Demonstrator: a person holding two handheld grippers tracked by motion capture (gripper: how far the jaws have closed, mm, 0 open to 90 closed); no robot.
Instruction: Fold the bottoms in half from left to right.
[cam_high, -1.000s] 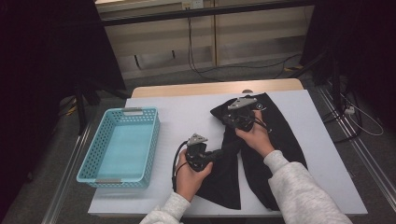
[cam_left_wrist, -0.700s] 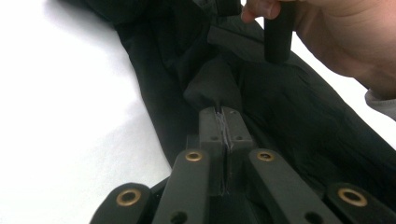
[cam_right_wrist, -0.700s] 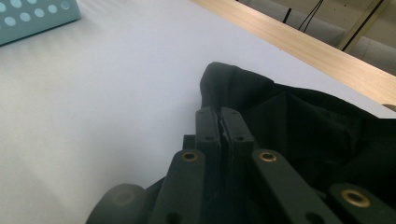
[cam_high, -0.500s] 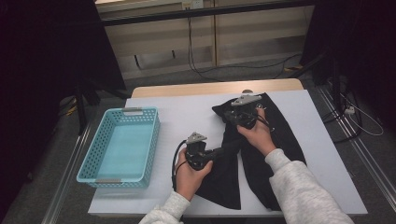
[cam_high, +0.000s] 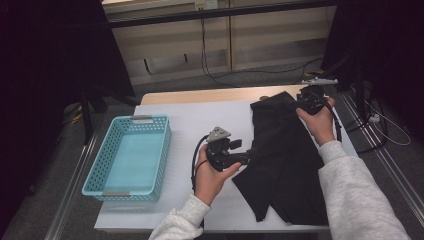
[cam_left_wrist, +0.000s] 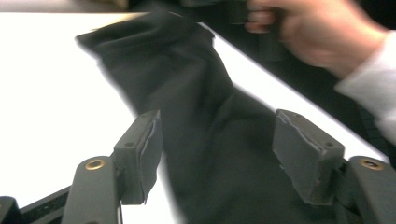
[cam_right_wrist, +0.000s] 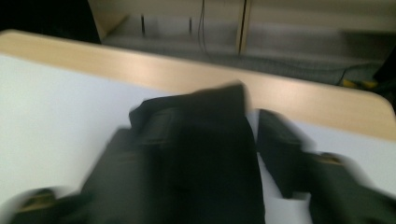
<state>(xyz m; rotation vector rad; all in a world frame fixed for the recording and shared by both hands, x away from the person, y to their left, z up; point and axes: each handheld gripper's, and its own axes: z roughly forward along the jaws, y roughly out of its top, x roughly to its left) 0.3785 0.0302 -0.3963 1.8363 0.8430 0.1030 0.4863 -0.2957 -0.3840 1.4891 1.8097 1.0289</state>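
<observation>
A black garment (cam_high: 287, 160) lies on the white table (cam_high: 200, 120) beside a turquoise lattice-walled basket (cam_high: 131, 155).

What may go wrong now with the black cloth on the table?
1. The left hand-held gripper has just opened; its pads stand apart around the black cloth, so that side is free and may slide or crumple.
2. The right hand-held gripper is at the table's far right corner, and the cloth's far end could slip over the edge.
3. The blue basket is far left, a long carry.
</observation>
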